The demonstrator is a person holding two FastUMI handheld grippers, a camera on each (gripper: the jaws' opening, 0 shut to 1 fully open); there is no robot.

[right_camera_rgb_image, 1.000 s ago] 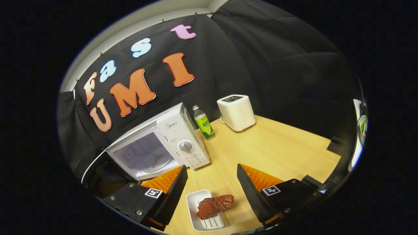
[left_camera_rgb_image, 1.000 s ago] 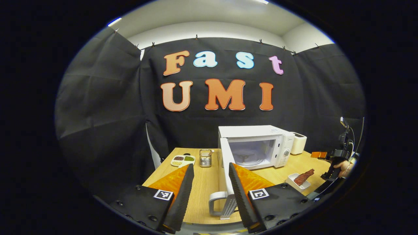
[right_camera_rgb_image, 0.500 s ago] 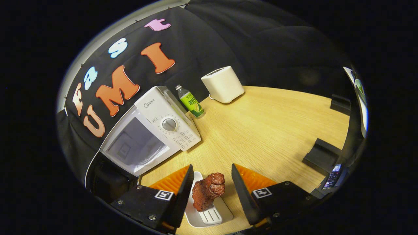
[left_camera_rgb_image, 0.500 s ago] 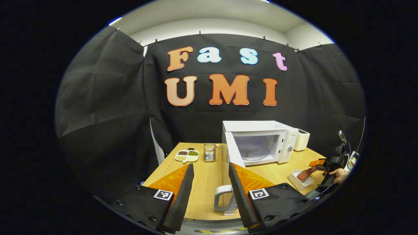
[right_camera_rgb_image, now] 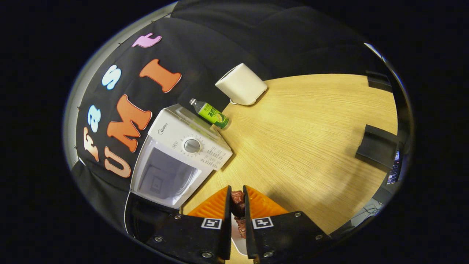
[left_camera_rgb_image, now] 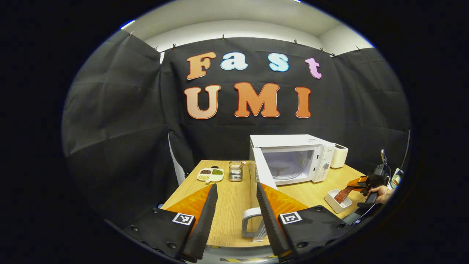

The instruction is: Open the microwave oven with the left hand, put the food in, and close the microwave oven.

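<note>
Meat (right_camera_rgb_image: 238,205): reddish-brown, lumpy; jaws clamped.

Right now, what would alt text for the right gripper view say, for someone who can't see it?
The right gripper is shut on a piece of reddish-brown meat above a white dish. Beyond stands an open white microwave on a wooden table.

Black tool (left_camera_rgb_image: 234,220), orange-backed fingers (left_camera_rgb_image: 205,216), square markers, screws
</note>
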